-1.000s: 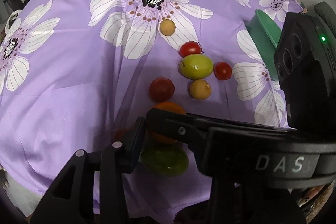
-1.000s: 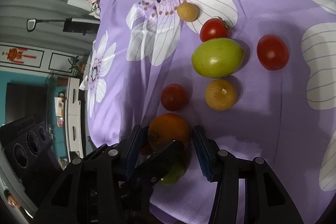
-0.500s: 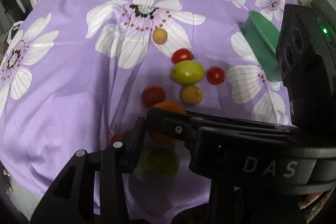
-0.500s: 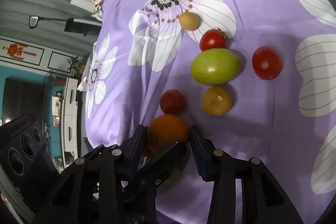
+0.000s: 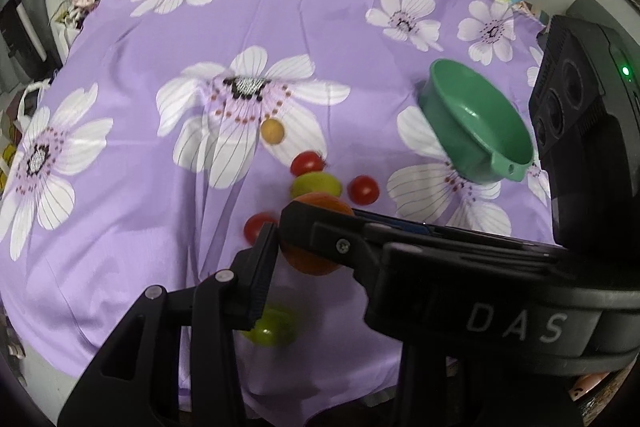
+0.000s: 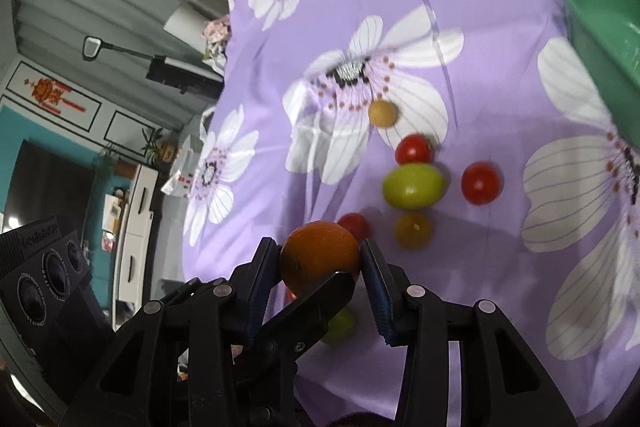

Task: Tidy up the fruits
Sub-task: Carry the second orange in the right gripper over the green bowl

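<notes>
Orange, pinched between the right gripper pads, lifted clear of the purple tablecloth. Left gripper: cannot tell its spread; 1 finger visible. Risk: round fruit rolling out of the narrow pinch. Green bowl near the cloth's right edge shows whole only in left view; right view clips it.

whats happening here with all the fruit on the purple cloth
The right gripper is clamped on an orange, holding it above the flowered purple cloth. Red tomatoes, a green fruit and small yellow ones lie loose on the cloth. A green bowl waits off to the side, with no fruit visible inside.
</notes>
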`<state>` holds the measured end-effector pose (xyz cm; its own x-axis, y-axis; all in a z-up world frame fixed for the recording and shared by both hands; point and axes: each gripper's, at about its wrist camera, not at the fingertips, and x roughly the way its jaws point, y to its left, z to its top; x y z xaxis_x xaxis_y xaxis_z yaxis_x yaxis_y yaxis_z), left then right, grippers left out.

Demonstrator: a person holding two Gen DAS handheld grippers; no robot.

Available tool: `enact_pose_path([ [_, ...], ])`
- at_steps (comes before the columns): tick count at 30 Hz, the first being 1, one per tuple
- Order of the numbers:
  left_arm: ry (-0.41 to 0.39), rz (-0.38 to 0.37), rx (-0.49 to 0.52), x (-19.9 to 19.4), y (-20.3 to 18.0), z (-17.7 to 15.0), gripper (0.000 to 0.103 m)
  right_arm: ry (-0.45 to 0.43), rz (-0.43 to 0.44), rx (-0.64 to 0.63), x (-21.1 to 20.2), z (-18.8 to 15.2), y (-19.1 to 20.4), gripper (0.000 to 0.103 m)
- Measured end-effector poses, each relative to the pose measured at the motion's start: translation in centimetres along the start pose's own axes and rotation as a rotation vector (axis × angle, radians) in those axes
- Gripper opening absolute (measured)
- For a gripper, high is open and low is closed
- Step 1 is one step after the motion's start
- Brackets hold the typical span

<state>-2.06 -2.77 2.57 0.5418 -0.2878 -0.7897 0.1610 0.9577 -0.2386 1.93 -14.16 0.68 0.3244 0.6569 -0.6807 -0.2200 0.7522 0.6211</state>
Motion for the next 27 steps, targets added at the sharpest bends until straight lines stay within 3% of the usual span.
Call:
enact_pose_path([
  [27, -0.115, -0.045, 0.136, -2.2, -5.1, 2.5, 0.041, -0.192, -0.008, -0.006, -6.6, 0.9, -0.7, 0.045],
])
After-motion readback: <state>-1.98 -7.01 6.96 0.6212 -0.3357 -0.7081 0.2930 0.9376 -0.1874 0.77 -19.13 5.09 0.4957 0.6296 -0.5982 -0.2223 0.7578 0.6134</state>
